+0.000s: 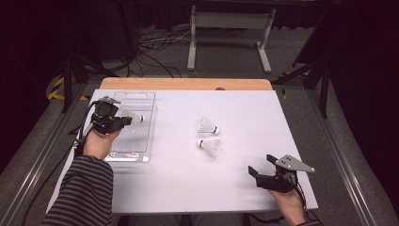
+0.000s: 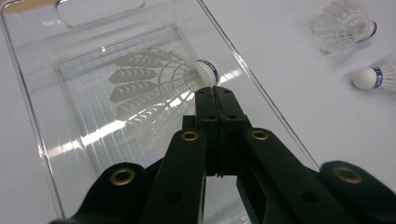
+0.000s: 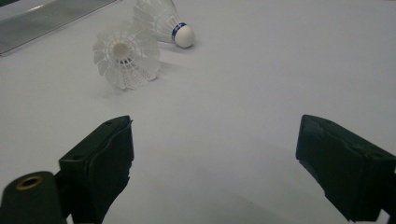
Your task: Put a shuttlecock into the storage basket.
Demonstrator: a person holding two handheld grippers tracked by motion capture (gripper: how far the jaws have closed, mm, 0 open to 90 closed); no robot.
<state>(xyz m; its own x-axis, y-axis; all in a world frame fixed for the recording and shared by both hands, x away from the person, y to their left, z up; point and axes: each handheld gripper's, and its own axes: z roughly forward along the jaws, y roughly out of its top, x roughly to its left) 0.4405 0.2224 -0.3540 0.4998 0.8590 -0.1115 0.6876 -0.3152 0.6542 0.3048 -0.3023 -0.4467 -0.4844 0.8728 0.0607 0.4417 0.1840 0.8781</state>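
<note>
My left gripper (image 1: 126,120) hangs over the clear plastic tray (image 1: 149,134) at the table's left, shut on a white shuttlecock (image 1: 133,116). In the left gripper view the jaws (image 2: 215,91) meet just under the blue-banded cork of that shuttlecock (image 2: 149,88), whose skirt points away over the tray (image 2: 32,112). Two more shuttlecocks (image 1: 207,125) (image 1: 211,146) lie side by side mid-table, seen too in the right gripper view (image 3: 161,18) (image 3: 126,58). My right gripper (image 1: 260,165) rests open near the front right edge, nothing between its jaws (image 3: 215,140).
A white sheet (image 1: 188,183) covers the table, with a wooden strip (image 1: 186,84) along the far edge. Beyond it a white metal stand (image 1: 230,28) and cables sit on the dark floor. The tray's corner (image 3: 46,18) appears at the upper left of the right gripper view.
</note>
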